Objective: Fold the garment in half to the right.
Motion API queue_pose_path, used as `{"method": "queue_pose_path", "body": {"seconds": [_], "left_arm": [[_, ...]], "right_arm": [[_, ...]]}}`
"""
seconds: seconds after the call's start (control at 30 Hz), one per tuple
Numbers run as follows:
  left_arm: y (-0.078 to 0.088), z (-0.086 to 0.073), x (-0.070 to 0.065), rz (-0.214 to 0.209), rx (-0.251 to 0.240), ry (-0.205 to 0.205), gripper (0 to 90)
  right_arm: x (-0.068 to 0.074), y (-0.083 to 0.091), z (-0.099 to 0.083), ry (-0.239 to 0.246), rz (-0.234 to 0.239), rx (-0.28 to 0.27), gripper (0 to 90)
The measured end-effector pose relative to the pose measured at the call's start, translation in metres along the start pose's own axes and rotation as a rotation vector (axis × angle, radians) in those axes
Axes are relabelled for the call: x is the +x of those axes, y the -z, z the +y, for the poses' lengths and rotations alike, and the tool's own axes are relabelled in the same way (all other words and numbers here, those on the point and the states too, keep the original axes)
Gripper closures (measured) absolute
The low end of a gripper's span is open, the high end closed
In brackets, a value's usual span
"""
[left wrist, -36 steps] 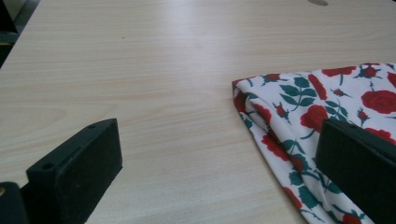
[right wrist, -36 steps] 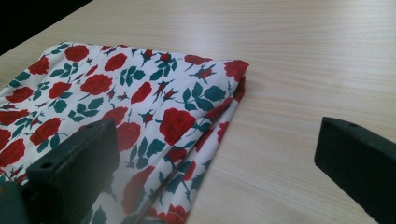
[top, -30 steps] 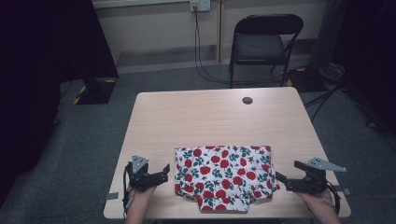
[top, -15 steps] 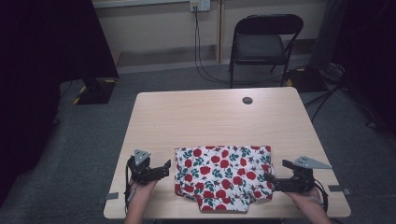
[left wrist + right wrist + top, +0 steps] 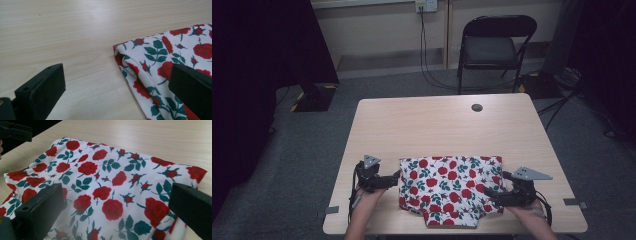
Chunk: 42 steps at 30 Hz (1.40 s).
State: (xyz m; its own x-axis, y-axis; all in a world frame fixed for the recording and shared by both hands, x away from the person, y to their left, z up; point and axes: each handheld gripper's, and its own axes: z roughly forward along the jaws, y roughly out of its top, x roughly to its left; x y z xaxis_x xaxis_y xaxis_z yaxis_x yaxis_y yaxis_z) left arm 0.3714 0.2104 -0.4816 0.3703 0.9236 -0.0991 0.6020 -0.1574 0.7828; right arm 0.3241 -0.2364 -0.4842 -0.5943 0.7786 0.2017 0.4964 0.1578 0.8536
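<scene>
I've got the folded rose-print cloth (image 5: 449,189) lying near-centre on the table (image 5: 437,130), long axis left to right, my left gripper (image 5: 388,180) wide open just off its left edge and my right gripper (image 5: 492,195) wide open over its right end.

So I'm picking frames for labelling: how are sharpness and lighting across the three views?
High view: table evenly lit, corners dark, floral cloth small and soft. Left gripper view: cloth edge sharp, a pale sheen on the far wood. Right gripper view: roses crisp, near jaws slightly blurred.
</scene>
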Motion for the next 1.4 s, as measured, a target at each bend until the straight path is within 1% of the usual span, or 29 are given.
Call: {"method": "queue_pose_path", "body": {"seconds": [0.07, 0.17, 0.23, 0.4, 0.5, 0.57, 0.6, 0.63, 0.67, 0.77, 0.83, 0.87, 0.93, 0.97, 1.0, 1.03, 1.07, 1.1, 1.13, 1.2, 1.23, 1.3, 1.33, 1.4], "left_arm": [[-0.003, 0.004, 0.0, -0.001, 0.008, -0.008, 0.4], [-0.006, 0.008, 0.0, -0.003, 0.009, -0.009, 0.6], [-0.01, 0.011, -0.001, -0.01, 0.018, -0.015, 0.6], [-0.019, 0.017, -0.006, -0.022, 0.032, -0.038, 1.0], [-0.024, 0.02, -0.007, -0.033, 0.03, -0.039, 1.7], [-0.028, 0.023, -0.008, -0.029, 0.033, -0.052, 2.2], [-0.029, 0.023, -0.009, -0.034, 0.027, -0.055, 2.8], [-0.03, 0.025, -0.01, -0.05, 0.015, -0.065, 3.5], [-0.032, 0.026, -0.01, -0.059, 0.019, -0.069, 4.4], [-0.038, 0.03, -0.011, -0.063, 0.039, -0.081, 4.6], [-0.044, 0.032, -0.01, -0.053, 0.066, -0.089, 4.7], [-0.044, 0.032, -0.01, -0.053, 0.066, -0.089, 4.7], [-0.05, 0.033, -0.008, -0.046, 0.098, -0.1, 5.1], [-0.05, 0.033, -0.008, -0.046, 0.098, -0.1, 6.3], [-0.053, 0.033, -0.006, -0.058, 0.109, -0.114, 8.0], [-0.053, 0.033, -0.006, -0.058, 0.109, -0.114, 11.3], [-0.056, 0.032, -0.005, -0.063, 0.12, -0.111, 11.3], [-0.056, 0.032, -0.005, -0.063, 0.12, -0.111, 11.6], [-0.06, 0.031, -0.004, -0.063, 0.136, -0.115, 11.6], [-0.063, 0.031, -0.004, -0.063, 0.141, -0.111, 11.6], [-0.064, 0.03, -0.005, -0.062, 0.143, -0.118, 11.6], [-0.066, 0.03, -0.006, -0.071, 0.145, -0.114, 12.4], [-0.067, 0.029, -0.006, -0.067, 0.147, -0.117, 12.5], [-0.068, 0.029, -0.007, -0.07, 0.153, -0.12, 15.5]], "right_arm": [[0.002, -0.002, 0.0, 0.005, 0.011, 0.006, 0.0], [0.004, -0.005, 0.0, 0.013, 0.008, 0.018, 0.0], [0.005, -0.006, 0.0, 0.012, 0.013, 0.025, 0.0], [0.007, -0.008, -0.001, 0.006, 0.025, 0.022, 0.0], [0.012, -0.011, 0.0, 0.014, 0.037, 0.025, 0.0], [0.015, -0.013, 0.002, 0.015, 0.049, 0.024, 0.0], [0.017, -0.014, 0.003, 0.02, 0.054, 0.024, 0.0], [0.019, -0.015, 0.004, 0.024, 0.057, 0.026, 0.0], [0.021, -0.017, 0.004, 0.033, 0.062, 0.031, 0.0], [0.025, -0.021, 0.005, 0.048, 0.074, 0.041, 0.0], [0.027, -0.023, 0.005, 0.048, 0.085, 0.044, 0.0], [0.027, -0.023, 0.005, 0.048, 0.085, 0.044, 0.0], [0.031, -0.027, 0.005, 0.054, 0.096, 0.047, 0.0], [0.031, -0.027, 0.005, 0.054, 0.096, 0.047, 0.0], [0.033, -0.029, 0.005, 0.062, 0.1, 0.049, 0.0], [0.033, -0.029, 0.005, 0.062, 0.1, 0.049, 0.0], [0.034, -0.03, 0.005, 0.062, 0.104, 0.049, 0.0], [0.034, -0.03, 0.005, 0.062, 0.104, 0.049, 0.0], [0.035, -0.032, 0.005, 0.061, 0.111, 0.048, 0.0], [0.037, -0.033, 0.006, 0.062, 0.117, 0.049, 0.0], [0.037, -0.033, 0.007, 0.058, 0.12, 0.048, 0.0], [0.04, -0.034, 0.009, 0.055, 0.136, 0.043, 0.0], [0.041, -0.034, 0.01, 0.059, 0.137, 0.043, 0.0], [0.045, -0.036, 0.011, 0.069, 0.142, 0.046, 0.0]]}}
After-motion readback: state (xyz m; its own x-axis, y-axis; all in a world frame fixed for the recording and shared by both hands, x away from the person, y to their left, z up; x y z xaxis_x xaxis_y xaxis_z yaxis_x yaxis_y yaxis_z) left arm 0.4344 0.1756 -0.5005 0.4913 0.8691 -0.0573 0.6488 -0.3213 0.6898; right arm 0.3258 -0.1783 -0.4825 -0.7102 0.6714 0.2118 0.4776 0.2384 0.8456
